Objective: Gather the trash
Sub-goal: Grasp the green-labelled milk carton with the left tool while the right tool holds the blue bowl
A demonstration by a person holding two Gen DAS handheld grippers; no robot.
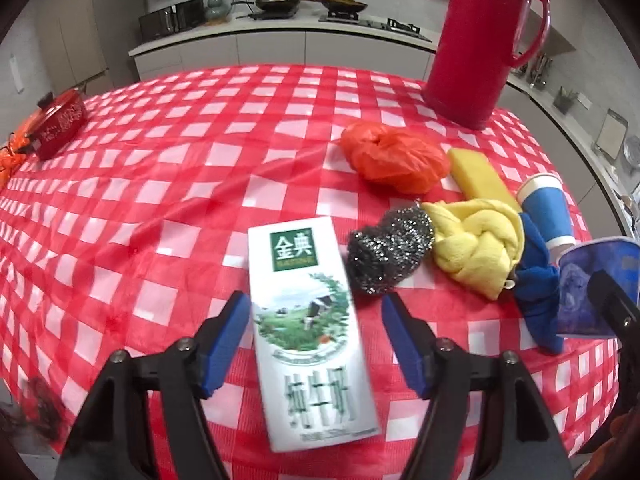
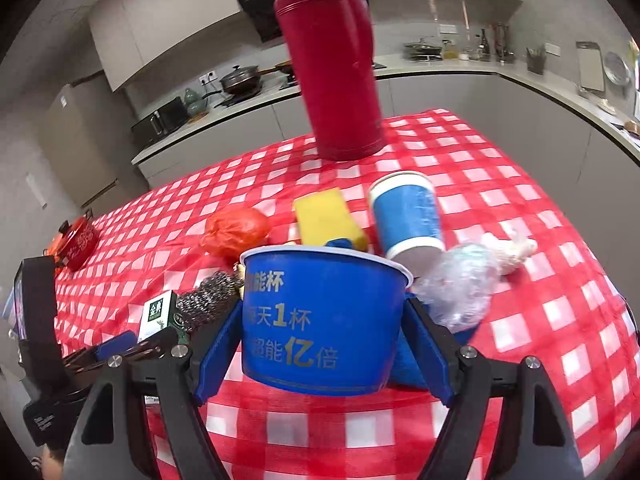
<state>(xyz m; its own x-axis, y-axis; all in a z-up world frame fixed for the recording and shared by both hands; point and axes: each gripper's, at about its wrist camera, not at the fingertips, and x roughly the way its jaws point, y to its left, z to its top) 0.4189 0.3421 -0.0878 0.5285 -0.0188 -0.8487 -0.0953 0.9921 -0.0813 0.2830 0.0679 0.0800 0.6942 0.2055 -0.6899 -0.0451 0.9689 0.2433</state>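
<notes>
A white milk carton (image 1: 312, 332) lies flat on the red checked tablecloth (image 1: 140, 208), between the open blue pads of my left gripper (image 1: 316, 344); the pads stand apart from its sides. My right gripper (image 2: 324, 348) is shut on a blue paper bowl (image 2: 320, 320) with Chinese text, held upright. The bowl also shows at the right edge of the left wrist view (image 1: 592, 280). The carton (image 2: 158, 314) shows small in the right wrist view. A crumpled orange plastic bag (image 1: 396, 160), a blue paper cup (image 2: 408, 216) on its side and crumpled clear plastic (image 2: 460, 288) lie nearby.
A tall red thermos (image 1: 484, 40) stands at the table's far side. A steel scourer (image 1: 388, 256), a yellow cloth (image 1: 476, 244), a blue cloth (image 1: 536, 296) and a yellow sponge (image 1: 480, 176) lie together. A red tin (image 1: 60, 124) sits far left. Kitchen counters lie behind.
</notes>
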